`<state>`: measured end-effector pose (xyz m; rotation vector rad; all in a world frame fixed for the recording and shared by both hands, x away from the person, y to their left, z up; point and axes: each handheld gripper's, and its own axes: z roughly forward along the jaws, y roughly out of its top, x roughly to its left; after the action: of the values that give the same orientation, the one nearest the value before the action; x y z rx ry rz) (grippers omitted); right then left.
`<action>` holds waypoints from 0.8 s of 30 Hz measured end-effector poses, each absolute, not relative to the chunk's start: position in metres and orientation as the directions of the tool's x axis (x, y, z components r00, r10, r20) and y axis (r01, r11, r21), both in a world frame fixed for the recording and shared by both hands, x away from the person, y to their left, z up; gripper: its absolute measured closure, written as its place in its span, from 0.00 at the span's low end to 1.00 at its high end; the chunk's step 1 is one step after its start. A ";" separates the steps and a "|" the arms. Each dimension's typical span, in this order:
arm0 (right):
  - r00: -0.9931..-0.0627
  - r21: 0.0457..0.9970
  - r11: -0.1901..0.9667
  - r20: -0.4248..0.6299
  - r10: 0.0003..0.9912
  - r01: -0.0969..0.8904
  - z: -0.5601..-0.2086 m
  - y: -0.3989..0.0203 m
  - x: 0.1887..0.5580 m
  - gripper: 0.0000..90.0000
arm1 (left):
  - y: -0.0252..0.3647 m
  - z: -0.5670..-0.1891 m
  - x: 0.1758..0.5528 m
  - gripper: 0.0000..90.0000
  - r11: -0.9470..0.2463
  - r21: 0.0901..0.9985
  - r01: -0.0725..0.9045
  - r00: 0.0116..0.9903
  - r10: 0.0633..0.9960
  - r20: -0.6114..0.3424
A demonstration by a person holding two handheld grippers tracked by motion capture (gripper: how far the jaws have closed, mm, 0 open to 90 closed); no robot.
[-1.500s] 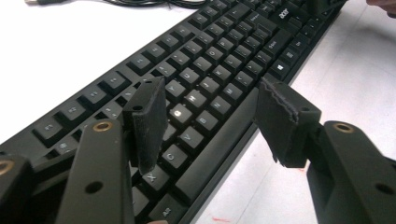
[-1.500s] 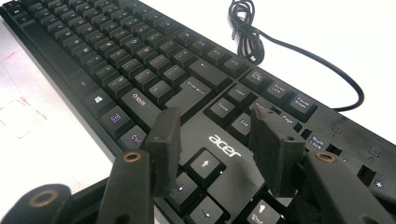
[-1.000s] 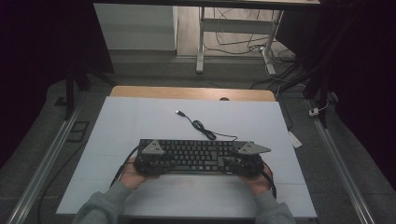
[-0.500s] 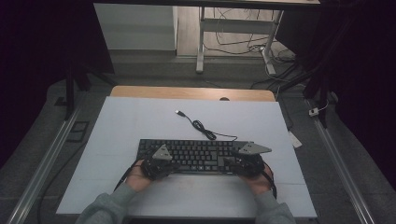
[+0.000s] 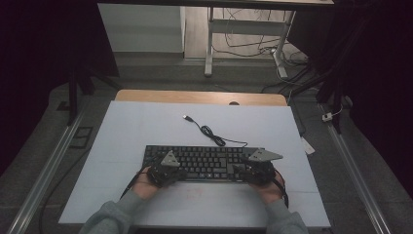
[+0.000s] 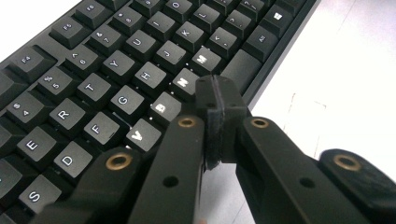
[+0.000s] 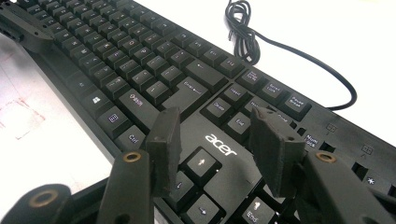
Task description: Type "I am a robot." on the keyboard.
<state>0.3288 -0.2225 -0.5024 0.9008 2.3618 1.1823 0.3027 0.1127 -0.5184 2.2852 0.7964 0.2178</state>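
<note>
A black keyboard [image 5: 204, 164] lies flat across the lower middle of the high view, on a white board [image 5: 146, 126] that covers the table. Its cable [image 5: 214, 135] runs up and to the left from the back edge, bunches into a small knot, and ends in a plug lying loose on the board.

The left gripper [image 5: 163, 173] sits at the keyboard's lower left, held in a hand [image 5: 143, 185] coming in from the bottom edge. Its jaws have just been closing and now meet, pad against pad, with nothing between them — in the left gripper view the joined tip [image 6: 215, 100] hangs just over the front row of keys, near N and M, at the centre of the frame.

The right gripper [image 5: 253, 171] is at the lower right end. Its jaws stand apart about halfway, gripping nothing; in the right gripper view they [image 7: 215, 140] straddle the arrow keys and the acer logo [image 7: 220, 144] at the lower centre.
</note>
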 end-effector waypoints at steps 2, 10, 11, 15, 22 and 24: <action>-0.734 0.805 0.452 -0.029 0.678 0.385 -0.502 -0.223 0.329 0.60 | 0.111 -0.521 0.303 0.99 -0.576 0.661 0.481 0.797 0.602 -0.056; -0.736 0.809 0.447 -0.026 0.676 0.382 -0.502 -0.223 0.328 0.60 | 0.122 -0.508 0.300 0.99 -0.505 0.722 0.473 0.782 0.618 -0.080; -0.735 0.809 0.447 -0.027 0.678 0.383 -0.502 -0.223 0.328 0.60 | 0.126 -0.505 0.300 0.98 -0.490 0.733 0.471 0.780 0.619 -0.088; -0.735 0.808 0.446 -0.025 0.678 0.384 -0.503 -0.223 0.329 0.60 | 0.139 -0.499 0.300 0.85 -0.425 0.766 0.482 0.762 0.634 -0.127; -0.737 0.809 0.446 -0.023 0.676 0.384 -0.503 -0.223 0.329 0.60 | 0.158 -0.496 0.305 0.53 -0.341 0.778 0.528 0.706 0.685 -0.178; -0.737 0.809 0.446 -0.023 0.676 0.383 -0.503 -0.223 0.329 0.60 | 0.163 -0.495 0.306 0.49 -0.334 0.773 0.540 0.691 0.700 -0.180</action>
<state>0.3285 -0.2232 -0.5029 0.9021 2.3588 1.1892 0.3061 0.1626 -0.4954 2.0225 0.9518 0.2310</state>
